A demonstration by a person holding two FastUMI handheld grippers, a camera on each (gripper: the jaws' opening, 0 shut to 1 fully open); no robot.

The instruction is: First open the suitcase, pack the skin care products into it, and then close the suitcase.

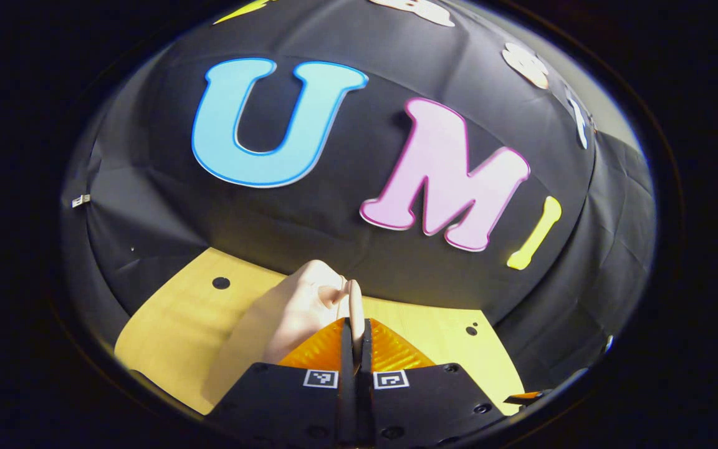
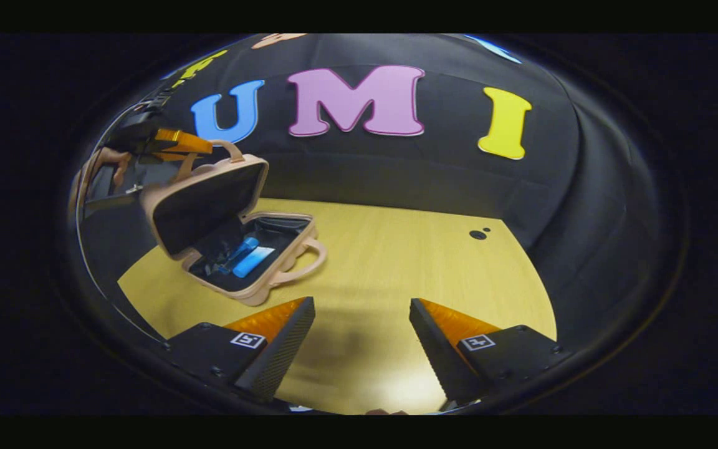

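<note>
suitcase (image 1: 300,312) mostly hidden behind left gripper (image 1: 356,349) in left gripper view, blue products (image 2: 245,257) inside case too small to identify, hand (image 2: 94,171) at lid cut by picture edge

Black cloth wall (image 2: 396,174) behind pale wooden table (image 2: 396,274), glare near front.

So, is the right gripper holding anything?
No: in the right gripper view the right gripper is open, with only bare table between its fingers, apart from the open suitcase.

Smooth pale wood-grain table (image 2: 396,262), matt black cloth wall (image 2: 346,168), soft leather-like suitcase (image 2: 209,193).
</note>
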